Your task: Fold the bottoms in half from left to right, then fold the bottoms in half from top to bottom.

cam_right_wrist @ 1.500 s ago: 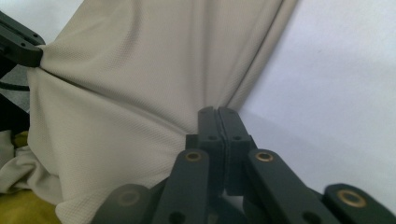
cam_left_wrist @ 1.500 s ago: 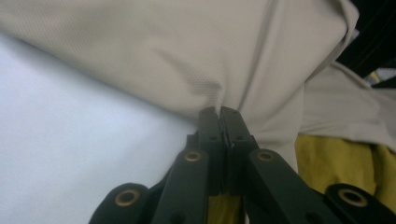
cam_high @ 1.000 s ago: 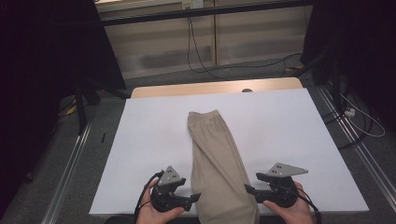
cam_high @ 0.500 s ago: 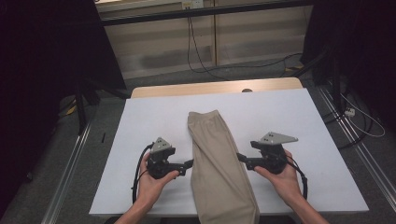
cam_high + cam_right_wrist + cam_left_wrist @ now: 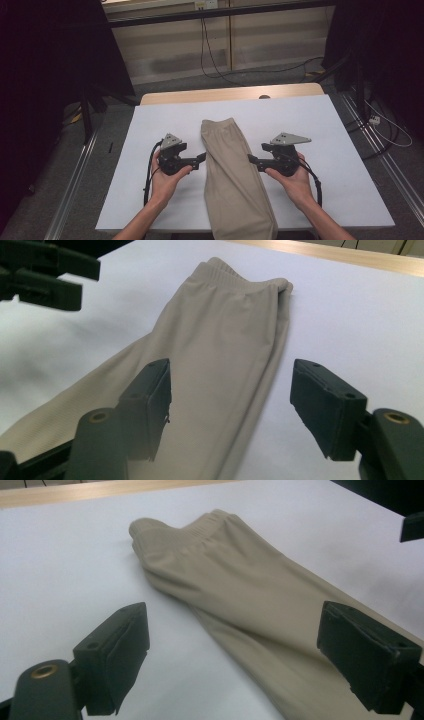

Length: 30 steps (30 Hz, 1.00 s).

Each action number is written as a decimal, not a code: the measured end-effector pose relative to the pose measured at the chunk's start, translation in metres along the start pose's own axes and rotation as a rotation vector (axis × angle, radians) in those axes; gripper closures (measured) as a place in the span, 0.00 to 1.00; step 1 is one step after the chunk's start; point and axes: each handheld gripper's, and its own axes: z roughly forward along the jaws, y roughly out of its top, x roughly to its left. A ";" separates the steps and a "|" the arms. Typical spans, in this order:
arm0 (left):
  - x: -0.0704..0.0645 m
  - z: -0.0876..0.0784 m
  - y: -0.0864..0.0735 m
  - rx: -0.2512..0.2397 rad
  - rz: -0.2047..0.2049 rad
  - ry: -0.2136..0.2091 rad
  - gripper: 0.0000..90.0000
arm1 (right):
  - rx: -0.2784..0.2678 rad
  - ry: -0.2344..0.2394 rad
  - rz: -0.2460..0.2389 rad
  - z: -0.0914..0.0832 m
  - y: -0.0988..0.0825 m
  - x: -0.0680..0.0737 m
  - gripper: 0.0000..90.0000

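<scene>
So the beige trousers (image 5: pixel 235 175) are folded into one long strip lying down the middle of the white worktop (image 5: pixel 340 150). The waistband end points to the far side and stops well short of the far edge. The near end hangs over the near edge of the worktop.

There's loads of bare white sheet on both sides, left and right, and a wide band beyond the waistband too. A strip of bare wood (image 5: pixel 220 95) shows along the far edge.

The left claw (image 5: pixel 202 159) sits just beside the left edge of the trousers, jaws spread and nothing between the pads. In the left gripper view the cloth runs between and past the jaws without touching them. The right claw (image 5: pixel 251 160) is just at the right edge of the trousers, jaws also apart and pinching nothing. Both sets of jaws have just been shifting: the left ones closing a hair, the right ones closing a bit more, with no cloth caught.

Compared with a second ago, both hands have moved from the near edge up towards the middle of the strip. The trousers haven't budged.
</scene>
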 end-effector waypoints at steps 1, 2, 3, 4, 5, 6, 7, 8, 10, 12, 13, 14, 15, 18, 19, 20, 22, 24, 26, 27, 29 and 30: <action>0.002 0.003 0.002 -0.004 0.017 0.000 0.15 | 0.003 -0.008 -0.005 0.002 0.001 -0.002 0.36; 0.003 0.006 0.004 -0.004 0.015 -0.003 0.15 | 0.003 -0.009 -0.007 0.004 0.003 -0.003 0.36; 0.005 0.009 0.006 0.001 0.021 0.015 0.16 | 0.004 -0.007 -0.008 0.006 0.003 -0.004 0.36; 0.005 0.011 0.007 -0.006 0.014 0.026 0.16 | 0.007 -0.011 -0.012 0.010 0.005 -0.006 0.36; 0.008 0.014 0.009 -0.005 0.007 0.028 0.16 | 0.006 -0.013 -0.009 0.012 0.005 -0.007 0.36; 0.009 0.015 0.009 -0.014 0.002 0.032 0.16 | 0.000 -0.009 -0.010 0.015 0.007 -0.009 0.36; 0.011 0.018 0.010 -0.022 0.001 0.050 0.17 | -0.001 -0.011 -0.013 0.017 0.008 -0.010 0.37; 0.012 0.020 0.012 -0.013 0.011 0.054 0.17 | -0.004 -0.018 -0.007 0.020 0.010 -0.012 0.37; 0.015 0.024 0.016 -0.005 0.007 0.054 0.17 | 0.001 -0.016 -0.006 0.025 0.013 -0.015 0.38; 0.019 0.029 0.021 -0.013 0.004 0.066 0.17 | 0.005 -0.037 -0.016 0.030 0.020 -0.019 0.39; 0.023 0.032 0.025 -0.003 0.009 0.066 0.17 | 0.003 -0.034 -0.016 0.034 0.023 -0.022 0.41; 0.025 0.034 0.027 -0.002 0.008 0.073 0.18 | 0.006 -0.042 -0.020 0.039 0.028 -0.024 0.42; 0.028 0.037 0.030 0.007 0.021 0.097 0.19 | 0.006 -0.049 -0.023 0.042 0.031 -0.025 0.44; 0.035 0.043 0.035 0.025 0.011 0.118 0.23 | 0.008 -0.054 -0.031 0.056 0.043 -0.029 0.49; 0.037 0.045 0.037 0.031 0.009 0.118 0.25 | 0.007 -0.050 -0.040 0.060 0.046 -0.030 0.52; 0.039 0.046 0.038 0.031 0.008 0.115 0.28 | 0.012 -0.050 -0.055 0.066 0.050 -0.031 0.53; 0.041 0.049 0.039 0.026 -0.006 0.113 0.30 | 0.020 -0.058 -0.057 0.075 0.055 -0.033 0.56; 0.044 0.052 0.039 0.033 -0.014 0.114 0.31 | 0.034 -0.062 -0.069 0.086 0.060 -0.035 0.60; 0.046 0.056 0.038 0.039 -0.037 0.106 0.35 | 0.026 -0.066 -0.064 0.094 0.062 -0.039 0.61; 0.047 0.058 0.038 0.055 -0.031 0.112 0.37 | 0.036 -0.070 -0.059 0.097 0.062 -0.040 0.61; 0.049 0.062 0.038 0.060 -0.030 0.109 0.39 | 0.051 -0.077 -0.062 0.107 0.064 -0.044 0.61; 0.050 0.064 0.038 0.065 -0.026 0.116 0.41 | 0.057 -0.076 -0.060 0.111 0.065 -0.045 0.61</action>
